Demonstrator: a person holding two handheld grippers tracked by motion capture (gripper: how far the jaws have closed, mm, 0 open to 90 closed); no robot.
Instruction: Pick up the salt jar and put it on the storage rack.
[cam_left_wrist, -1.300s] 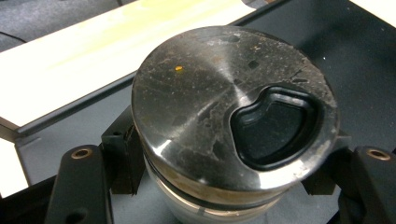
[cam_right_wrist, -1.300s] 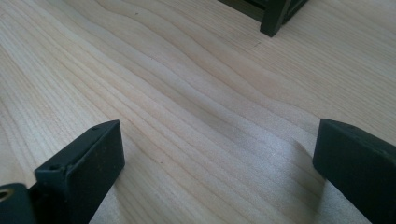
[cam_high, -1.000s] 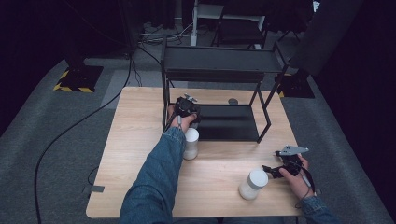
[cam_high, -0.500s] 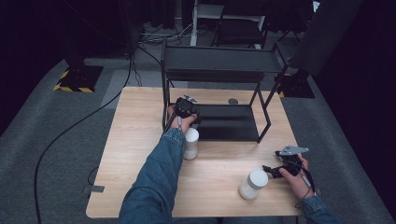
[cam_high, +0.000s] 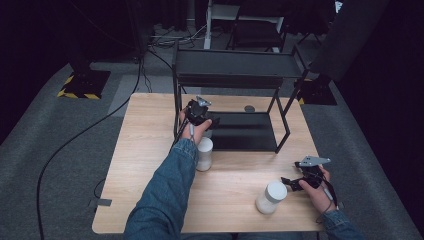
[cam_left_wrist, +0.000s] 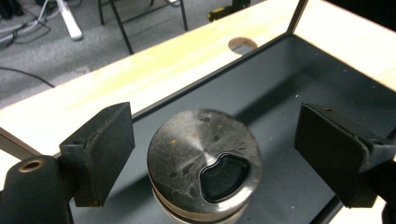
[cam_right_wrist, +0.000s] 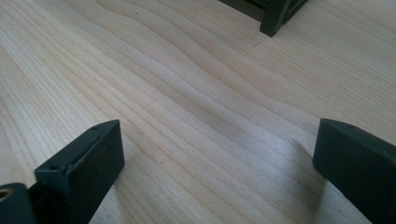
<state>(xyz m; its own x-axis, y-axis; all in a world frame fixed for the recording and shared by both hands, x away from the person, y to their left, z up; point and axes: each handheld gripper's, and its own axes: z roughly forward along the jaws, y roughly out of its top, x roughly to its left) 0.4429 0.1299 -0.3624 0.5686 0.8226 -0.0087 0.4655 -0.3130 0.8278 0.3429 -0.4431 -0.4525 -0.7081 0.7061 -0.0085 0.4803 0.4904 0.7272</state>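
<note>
In the left gripper view a round can with a scratched metal lid (cam_left_wrist: 205, 158) and a dark opening stands on the black lower shelf (cam_left_wrist: 299, 84) of the rack. My left gripper (cam_left_wrist: 219, 144) is open, one jaw on each side of the can, neither touching it. From above, the left gripper (cam_high: 202, 117) sits at the left end of the rack's lower shelf (cam_high: 250, 132). My right gripper (cam_high: 291, 183) is open low over the bare wood (cam_right_wrist: 205, 93), just right of a white canister (cam_high: 270, 197).
A second white canister (cam_high: 204, 153) stands on the table beside the left forearm. The black two-tier rack (cam_high: 230, 67) takes up the table's back half; one of its legs (cam_right_wrist: 275, 18) is ahead of the right gripper. A round hole (cam_high: 249, 108) lies behind the rack.
</note>
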